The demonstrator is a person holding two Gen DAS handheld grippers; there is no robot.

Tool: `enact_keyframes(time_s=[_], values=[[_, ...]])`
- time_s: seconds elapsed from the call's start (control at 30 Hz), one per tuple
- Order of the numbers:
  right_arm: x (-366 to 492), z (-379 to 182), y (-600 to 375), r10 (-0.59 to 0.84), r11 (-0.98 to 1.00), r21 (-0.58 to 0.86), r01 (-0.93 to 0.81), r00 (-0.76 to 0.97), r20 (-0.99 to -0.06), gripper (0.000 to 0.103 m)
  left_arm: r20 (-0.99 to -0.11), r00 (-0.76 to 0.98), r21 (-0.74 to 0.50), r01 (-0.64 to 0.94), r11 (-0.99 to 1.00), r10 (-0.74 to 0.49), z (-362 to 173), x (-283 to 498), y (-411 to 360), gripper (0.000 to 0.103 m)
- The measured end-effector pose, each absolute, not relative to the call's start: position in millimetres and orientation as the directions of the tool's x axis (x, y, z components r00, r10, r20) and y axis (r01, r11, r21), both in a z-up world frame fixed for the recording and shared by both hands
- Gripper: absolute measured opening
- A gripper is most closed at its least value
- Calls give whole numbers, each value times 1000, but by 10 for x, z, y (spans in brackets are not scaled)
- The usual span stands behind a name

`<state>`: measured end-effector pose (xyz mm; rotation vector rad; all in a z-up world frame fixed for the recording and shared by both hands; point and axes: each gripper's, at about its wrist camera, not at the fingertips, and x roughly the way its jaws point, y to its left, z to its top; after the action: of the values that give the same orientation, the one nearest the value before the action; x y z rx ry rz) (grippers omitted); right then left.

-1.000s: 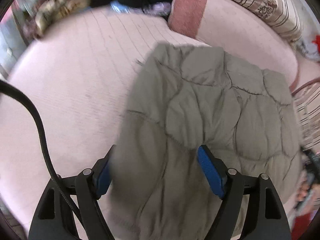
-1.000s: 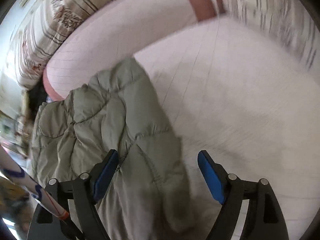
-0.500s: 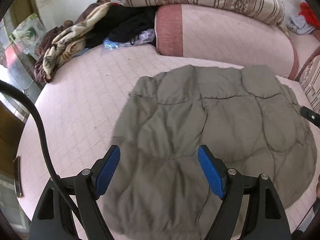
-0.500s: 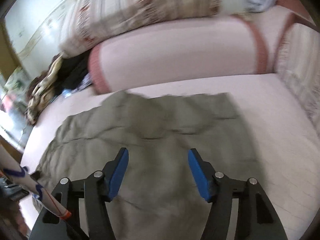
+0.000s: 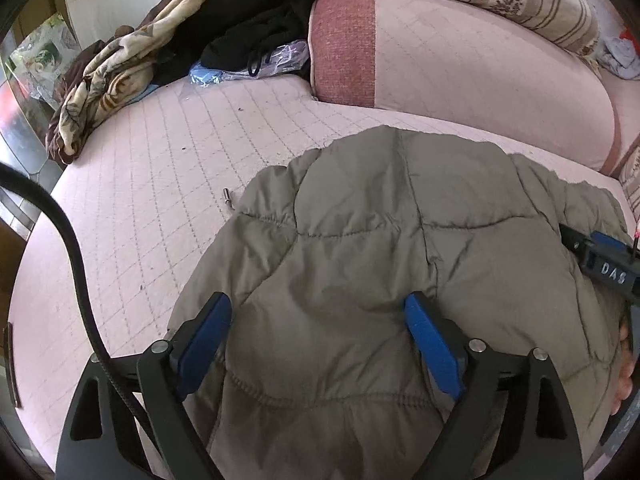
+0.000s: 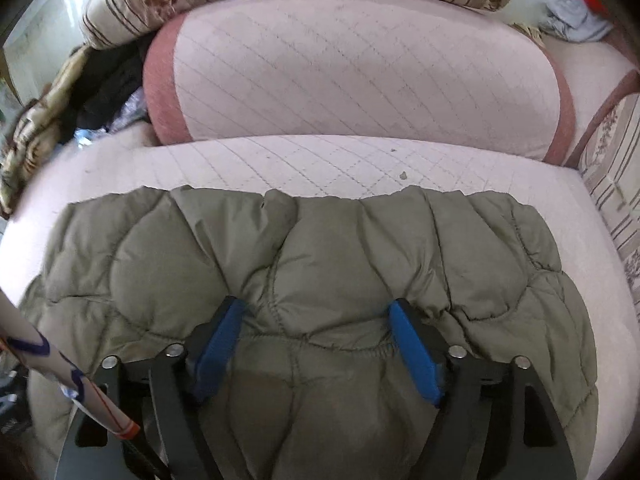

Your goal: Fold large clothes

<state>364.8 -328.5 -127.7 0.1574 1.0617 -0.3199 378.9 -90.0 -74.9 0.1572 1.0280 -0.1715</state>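
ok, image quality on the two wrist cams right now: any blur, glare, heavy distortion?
Left wrist: sharp, strong fisheye bend and dark corners, daylight blows out the wall top left, soft shadow on the jacket near the left gripper. Right wrist: jacket and cushion fairly sharp, left edge smeared, same barrel bend, flat light, no glare.

A quilted olive jacket (image 5: 360,260) of smooth, matt puffy cloth is lying on a pale pink stitched bedcover (image 5: 160,168). At the upper left of the left wrist view, a crinkly glossy plastic bag (image 5: 276,60) is shining beside soft black cloth (image 5: 248,36) and a fuzzy patterned blanket (image 5: 116,76).
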Motion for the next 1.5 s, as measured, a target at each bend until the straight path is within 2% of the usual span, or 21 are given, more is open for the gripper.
enact_keyframes(time_s=[0.27, 0.57, 0.67, 0.97, 1.23, 1.5], values=[[3674, -1354, -3340, -183, 936, -10, 352, 463, -867, 87, -837, 544, 52, 177, 983, -54, -817, 3855, -879, 100], [3511, -1213, -3289, -222, 927, -29, 373, 486, -845, 88, -789, 614, 107, 150, 983, -8, -593, 3624, -846, 100], [3296, -1020, -3235, -224, 930, -24, 366, 514, -828, 88, -736, 677, 143, 125, 982, 22, -325, 3385, -776, 100], [2226, -590, -3052, -210, 936, 2, 352, 563, -799, 88, -479, 864, 220, -53, 974, 155, 609, 2416, -495, 101], [1188, -292, -2744, -234, 937, -12, 350, 600, -765, 88, -388, 915, 129, -63, 990, 109, 1058, 1538, -310, 103], [475, -152, -2377, -302, 924, -66, 377, 611, -732, 88, -428, 903, 95, 96, 991, -46, 1064, 816, -397, 103]])
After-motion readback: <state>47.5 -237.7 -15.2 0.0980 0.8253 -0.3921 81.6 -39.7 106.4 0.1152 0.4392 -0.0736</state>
